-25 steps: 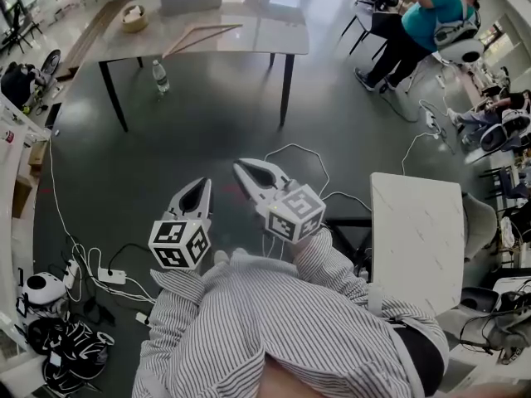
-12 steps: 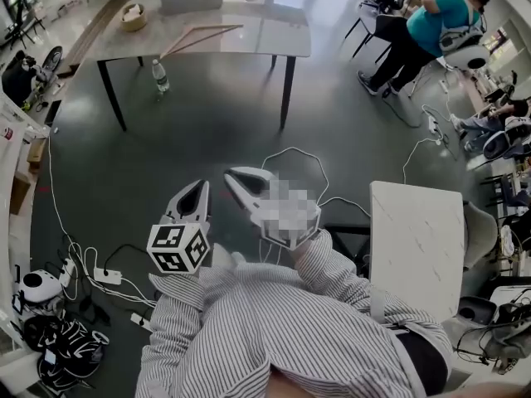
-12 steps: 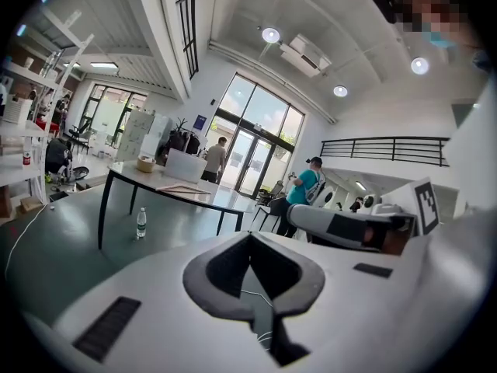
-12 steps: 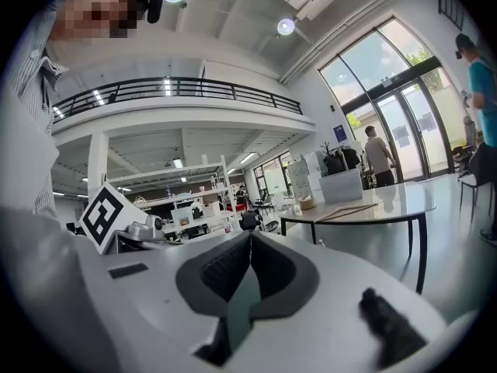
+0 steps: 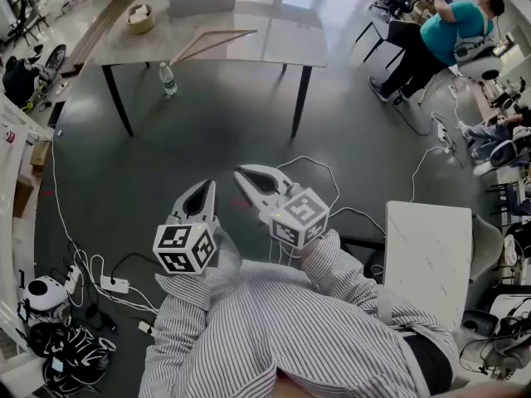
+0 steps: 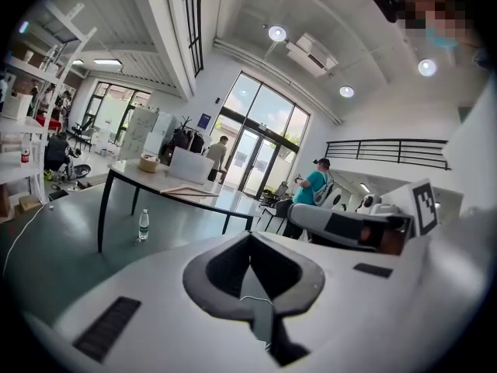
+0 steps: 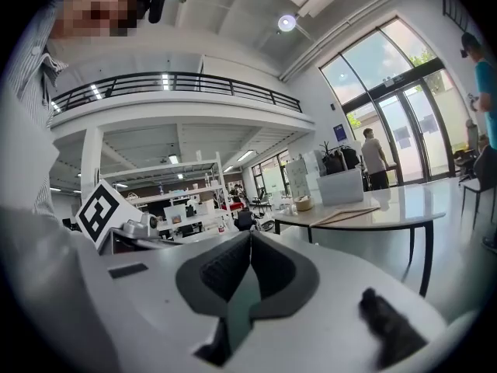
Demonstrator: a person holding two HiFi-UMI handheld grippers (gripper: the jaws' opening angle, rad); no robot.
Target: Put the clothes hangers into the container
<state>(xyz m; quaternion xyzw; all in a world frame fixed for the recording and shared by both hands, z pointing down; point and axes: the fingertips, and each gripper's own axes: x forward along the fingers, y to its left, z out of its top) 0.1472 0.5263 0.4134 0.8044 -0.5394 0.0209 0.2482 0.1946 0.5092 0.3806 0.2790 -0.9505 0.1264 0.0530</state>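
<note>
Distant hangers [image 5: 212, 45] on the table [image 5: 282, 40] look indistinct.

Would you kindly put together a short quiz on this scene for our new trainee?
1. True or false: the left hand-held gripper holds a hanger.
2. Where is the water bottle? A on the table; B on the floor by the table; C in a gripper.
3. Fill in: the clothes hangers lie on the ___.
Key: 1 false; 2 B; 3 table.
</note>
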